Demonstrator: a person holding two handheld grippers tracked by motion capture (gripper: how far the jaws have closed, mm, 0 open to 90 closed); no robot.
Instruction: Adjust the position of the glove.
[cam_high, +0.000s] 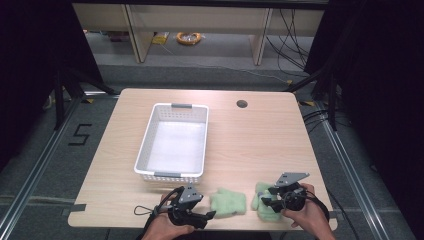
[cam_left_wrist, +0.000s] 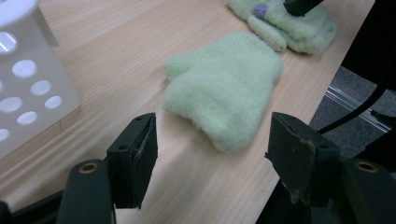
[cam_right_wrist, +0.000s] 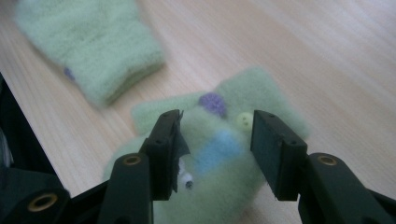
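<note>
Two fluffy light-green mittens lie near the table's front edge. The plain one (cam_high: 229, 202) (cam_left_wrist: 224, 88) rests flat just ahead of my left gripper (cam_high: 210, 215) (cam_left_wrist: 212, 135), which is open and holds nothing. The other mitten (cam_high: 262, 205) (cam_right_wrist: 219, 158) has purple, yellow and blue decorations. My right gripper (cam_high: 268, 198) (cam_right_wrist: 215, 126) hangs directly over it, open, with one jaw on either side of the decorated part. The right gripper view also has the plain mitten (cam_right_wrist: 93, 42) at its upper left, and the left gripper view has the decorated mitten (cam_left_wrist: 289, 25) at its upper right.
A white perforated plastic basket (cam_high: 150, 135) (cam_left_wrist: 28, 84) stands empty left of the table's centre, just behind the left gripper. A round cable hole (cam_high: 242, 104) sits at the back right of the table. The front edge runs close beside both mittens.
</note>
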